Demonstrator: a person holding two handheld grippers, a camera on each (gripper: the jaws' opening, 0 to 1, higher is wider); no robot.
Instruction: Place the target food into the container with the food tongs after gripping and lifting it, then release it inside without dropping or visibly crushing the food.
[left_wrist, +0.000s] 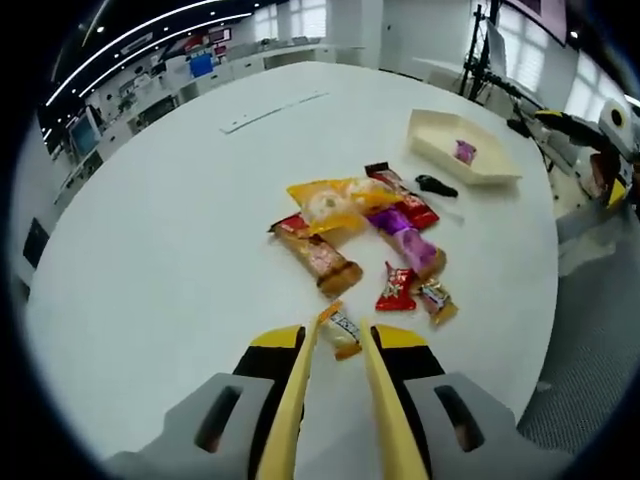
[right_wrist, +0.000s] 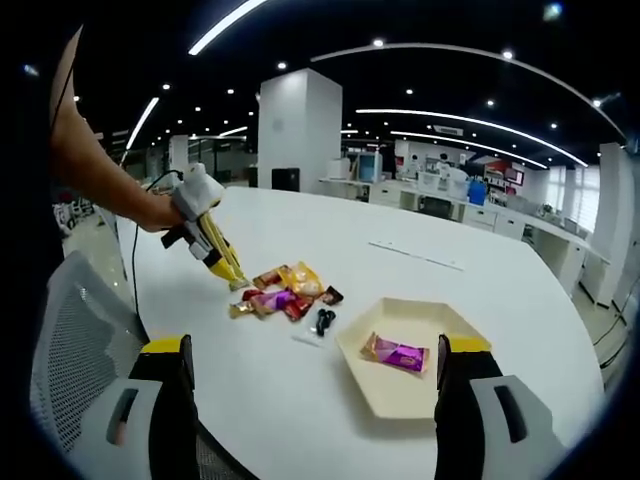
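Currently left claw (left_wrist: 340, 345) pinches a small wrapped candy (left_wrist: 341, 331) on the counter (left_wrist: 150, 250), just short of the snack pile (left_wrist: 365, 235). Light, crinkly, slippery wrapper: grip mid-body gently. Right claw (right_wrist: 312, 365) wide apart, above the tray (right_wrist: 400, 385).

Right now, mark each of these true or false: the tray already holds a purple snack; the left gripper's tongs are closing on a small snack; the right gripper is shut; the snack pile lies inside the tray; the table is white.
1. The tray already holds a purple snack. True.
2. The left gripper has its tongs around a small snack. True.
3. The right gripper is shut. False: its jaws stand wide apart, holding nothing.
4. The snack pile lies inside the tray. False: it lies on the table, beside the tray.
5. The table is white. True.
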